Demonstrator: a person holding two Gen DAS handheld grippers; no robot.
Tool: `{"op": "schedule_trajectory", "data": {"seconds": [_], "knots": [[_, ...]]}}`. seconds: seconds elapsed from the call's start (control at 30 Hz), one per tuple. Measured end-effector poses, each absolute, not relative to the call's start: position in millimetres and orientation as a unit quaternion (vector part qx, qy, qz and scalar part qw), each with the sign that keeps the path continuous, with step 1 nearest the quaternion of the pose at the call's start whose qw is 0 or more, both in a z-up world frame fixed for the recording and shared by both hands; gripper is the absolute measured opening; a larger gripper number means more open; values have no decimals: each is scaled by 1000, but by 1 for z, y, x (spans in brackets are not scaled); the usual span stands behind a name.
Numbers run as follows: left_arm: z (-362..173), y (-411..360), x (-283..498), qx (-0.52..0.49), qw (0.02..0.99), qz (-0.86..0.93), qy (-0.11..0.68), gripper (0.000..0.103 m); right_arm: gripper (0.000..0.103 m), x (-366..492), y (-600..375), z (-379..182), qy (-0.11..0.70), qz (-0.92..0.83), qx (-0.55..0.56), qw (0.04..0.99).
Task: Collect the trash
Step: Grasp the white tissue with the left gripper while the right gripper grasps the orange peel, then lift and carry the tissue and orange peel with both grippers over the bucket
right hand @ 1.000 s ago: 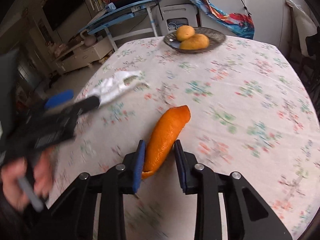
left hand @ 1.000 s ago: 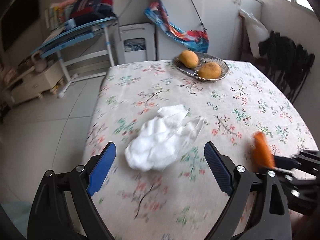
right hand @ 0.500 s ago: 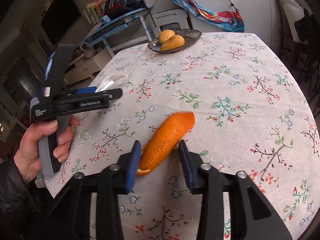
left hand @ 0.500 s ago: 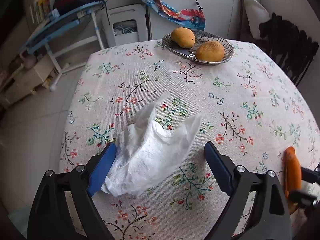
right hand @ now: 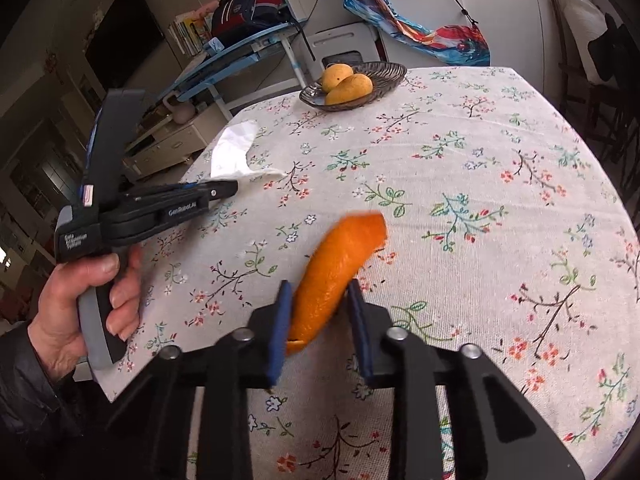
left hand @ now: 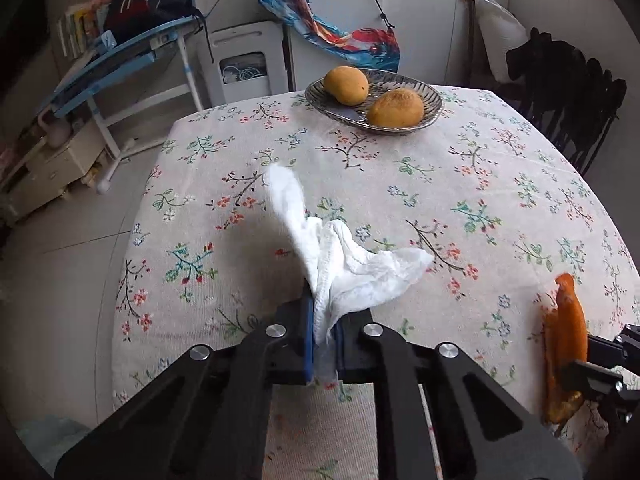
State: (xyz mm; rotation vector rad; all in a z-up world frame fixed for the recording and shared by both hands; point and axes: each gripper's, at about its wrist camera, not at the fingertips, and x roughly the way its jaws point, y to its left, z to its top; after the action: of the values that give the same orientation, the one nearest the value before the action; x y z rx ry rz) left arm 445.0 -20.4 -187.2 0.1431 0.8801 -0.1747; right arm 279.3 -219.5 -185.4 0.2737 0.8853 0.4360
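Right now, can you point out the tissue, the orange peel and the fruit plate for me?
tissue [left hand: 352,268]: left wrist view, on its crumpled middle above the pads.
orange peel [right hand: 340,268]: right wrist view, on its outer skin.
fruit plate [left hand: 434,100]: left wrist view, on its bare right rim.

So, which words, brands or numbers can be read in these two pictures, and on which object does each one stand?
"GenRobot.AI": white print on the side of the left gripper, right wrist view.
"Data Acquisition System", as far as it can be read: small white print on the grey handle block of the same gripper.
Small pink label above it: too blurred to read.
Book spines on the shelf: too small to read.
Left wrist view: no legible text.
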Motion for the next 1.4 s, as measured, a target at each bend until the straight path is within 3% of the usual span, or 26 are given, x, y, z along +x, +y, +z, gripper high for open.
{"op": "schedule_trajectory", "data": {"seconds": [0.3,0.77,1.4], "knots": [[-177,-24,385,55,902,-96,418,8,19,251,-234,-191,411,230,230,851],[-159,-9,279,30,909,-92,405,8,18,199,-239,-176,391,238,267,848],[-140,-7,203,11,914,-97,394,8,18,144,-246,-165,380,259,288,840]]}}
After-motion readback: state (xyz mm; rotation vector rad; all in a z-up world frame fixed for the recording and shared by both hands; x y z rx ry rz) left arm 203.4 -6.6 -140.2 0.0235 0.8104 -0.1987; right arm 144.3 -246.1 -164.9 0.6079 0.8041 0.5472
